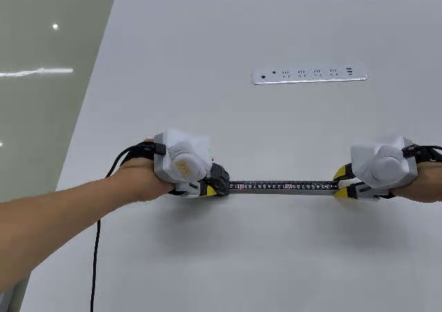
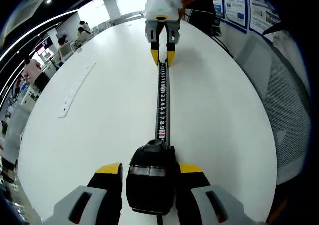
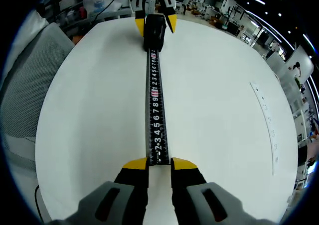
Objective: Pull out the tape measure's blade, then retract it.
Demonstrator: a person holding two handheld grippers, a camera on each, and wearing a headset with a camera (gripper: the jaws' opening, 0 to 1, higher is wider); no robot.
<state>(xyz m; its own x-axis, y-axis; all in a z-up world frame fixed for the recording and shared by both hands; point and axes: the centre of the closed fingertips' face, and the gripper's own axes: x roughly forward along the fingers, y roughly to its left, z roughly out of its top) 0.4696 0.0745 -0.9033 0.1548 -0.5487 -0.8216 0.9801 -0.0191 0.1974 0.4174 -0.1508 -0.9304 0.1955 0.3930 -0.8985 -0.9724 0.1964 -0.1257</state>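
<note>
Tape measure (image 1: 216, 179), black, lies at the lower centre of the head view over the white worktop (image 1: 228, 119), clamped between the jaws of the left hand-held gripper (image 1: 209, 186). Its numbered blade (image 1: 283, 186) stretches rightward to the right hand-held gripper (image 1: 340, 183), whose narrow jaws pinch the blade's end.

The left gripper (image 2: 150, 169) clamps its yellow-tipped jaws around the black case of the tape measure (image 2: 151, 182), one jaw on each side. The blade (image 2: 162, 100) runs straight from the case across the white table (image 2: 99, 130) to the right gripper (image 2: 163, 58), whose yellow tips pinch its far end. A power strip (image 2: 77, 89) lies on the table, well apart from the blade. A mesh chair (image 2: 286, 105) stands beside the table's edge.
</note>
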